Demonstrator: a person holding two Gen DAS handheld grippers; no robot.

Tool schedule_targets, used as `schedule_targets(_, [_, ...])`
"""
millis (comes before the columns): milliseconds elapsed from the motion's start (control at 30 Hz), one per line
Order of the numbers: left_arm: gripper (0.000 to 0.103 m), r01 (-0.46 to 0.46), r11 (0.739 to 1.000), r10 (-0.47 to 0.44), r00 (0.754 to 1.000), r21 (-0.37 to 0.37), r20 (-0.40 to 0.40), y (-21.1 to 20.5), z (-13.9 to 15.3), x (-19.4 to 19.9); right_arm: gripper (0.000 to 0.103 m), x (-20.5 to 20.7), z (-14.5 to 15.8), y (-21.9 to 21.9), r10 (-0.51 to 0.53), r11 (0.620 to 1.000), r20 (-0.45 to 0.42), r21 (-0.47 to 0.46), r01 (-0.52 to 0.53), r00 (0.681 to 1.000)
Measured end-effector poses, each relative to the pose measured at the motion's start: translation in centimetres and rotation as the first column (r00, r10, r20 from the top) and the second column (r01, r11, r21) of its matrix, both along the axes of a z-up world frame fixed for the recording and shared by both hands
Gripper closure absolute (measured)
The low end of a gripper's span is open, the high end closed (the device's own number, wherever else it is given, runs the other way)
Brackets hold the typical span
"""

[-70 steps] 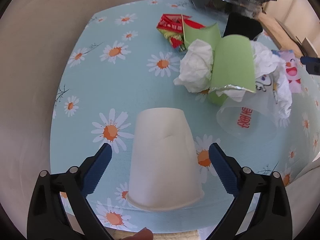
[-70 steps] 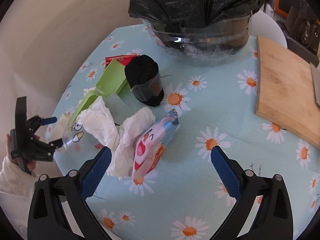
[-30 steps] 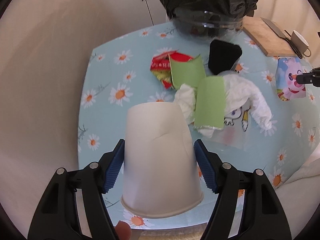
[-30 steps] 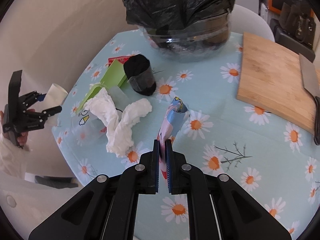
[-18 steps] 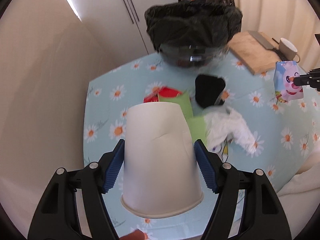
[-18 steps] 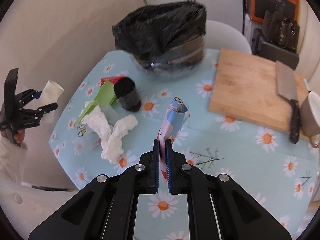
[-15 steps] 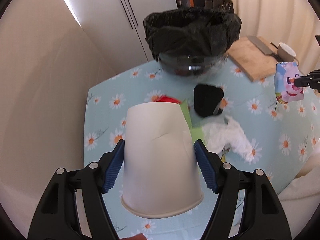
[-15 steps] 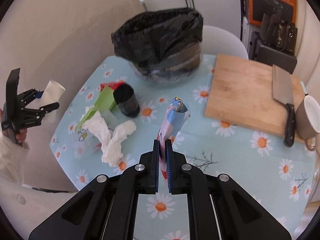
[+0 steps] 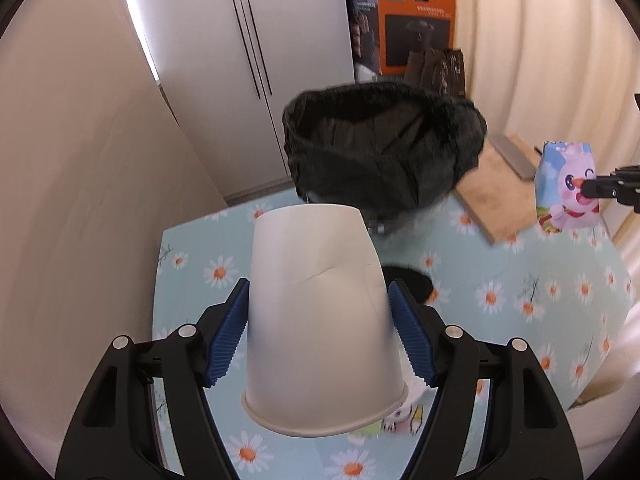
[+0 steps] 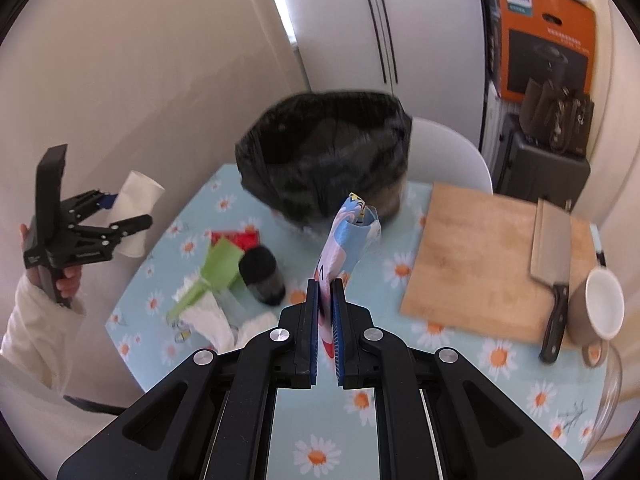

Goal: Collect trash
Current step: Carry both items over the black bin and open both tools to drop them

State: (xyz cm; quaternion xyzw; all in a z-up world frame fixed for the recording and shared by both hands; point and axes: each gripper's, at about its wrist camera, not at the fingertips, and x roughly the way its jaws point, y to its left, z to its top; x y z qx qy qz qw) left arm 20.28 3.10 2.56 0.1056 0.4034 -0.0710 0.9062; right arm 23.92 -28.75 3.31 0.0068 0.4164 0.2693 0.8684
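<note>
Left wrist view shows the left claw (image 9: 318, 336) gripping a white paper cup (image 9: 320, 320) upside down, its blue pads pressed on the two sides, and the wall already has a small crease. I think a harder squeeze could fold the cup so that it slips out above the desk (image 9: 520, 280). In the right wrist view the right claw (image 10: 326, 320) is closed on the lower edge of a cartoon snack wrapper (image 10: 344, 240), which stands up loose and thin — it may bend or slide free if the hand swings fast. Both pieces are in the air, near the bin with the black trash bag (image 9: 384, 148) but not yet over its mouth, so a release now would probably drop them on the desk. The bag rim looks floppy and could catch the cup. More trash — a crumpled tissue (image 10: 208, 320), a green carton (image 10: 212, 272), a red wrapper (image 10: 236, 237) — lies on the desk.
</note>
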Motion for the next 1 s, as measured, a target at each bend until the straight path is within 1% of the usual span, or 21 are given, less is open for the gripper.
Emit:
schedule_targets(100, [0.033, 0.007, 0.999, -0.006, 1.0, -0.042, 0.018, 0.0, 0.6, 1.2, 0.097, 1.1, 1.4, 0.6, 0.011, 1.0, 0.035, -0.006, -0.011, 0.999])
schedule_targets(233, [0.033, 0.015, 0.996, -0.012, 0.999, -0.089, 0.034, -0.1, 1.1, 2.7, 0.097, 2.4, 2.4, 1.6, 0.033, 0.999, 0.055, -0.008, -0.033, 0.998])
schedule_targets(300, [0.033, 0.022, 0.991, -0.018, 0.999, -0.133, 0.031, 0.0, 1.3, 3.6, 0.097, 3.2, 2.9, 2.1, 0.043, 0.999, 0.064, -0.01, -0.043, 0.997])
schedule_targets(400, [0.033, 0.036, 0.981, -0.028, 0.999, -0.19, 0.046, 0.0, 1.7, 5.0, 0.097, 4.3, 3.6, 2.7, 0.056, 0.998, 0.073, -0.006, -0.055, 0.996])
schedule_targets(567, [0.033, 0.067, 0.98, -0.054, 0.996, -0.189, 0.074, -0.7, 2.2, 7.3, 0.096, 6.7, 4.9, 3.6, 0.075, 0.997, 0.088, 0.028, -0.078, 0.993])
schedule_targets(700, [0.033, 0.115, 0.969, -0.092, 0.989, -0.22, 0.114, -1.4, 2.5, 9.5, 0.096, 8.4, 5.9, 4.4, 0.089, 0.996, 0.116, 0.018, -0.092, 0.989])
schedule_targets(800, [0.033, 0.149, 0.962, -0.121, 0.984, -0.227, 0.131, -2.2, 2.4, 11.3, 0.096, 9.4, 6.4, 4.9, 0.093, 0.995, 0.135, 0.015, -0.096, 0.986])
schedule_targets(900, [0.033, 0.179, 0.958, -0.152, 0.979, -0.225, 0.134, -3.1, 2.0, 13.0, 0.096, 10.8, 6.4, 5.4, 0.089, 0.996, 0.151, -0.003, -0.089, 0.985])
schedule_targets(1000, [0.033, 0.206, 0.958, -0.182, 0.974, -0.201, 0.134, -3.7, 1.8, 14.4, 0.096, 12.0, 5.7, 5.9, 0.097, 0.995, 0.139, -0.018, -0.095, 0.986])
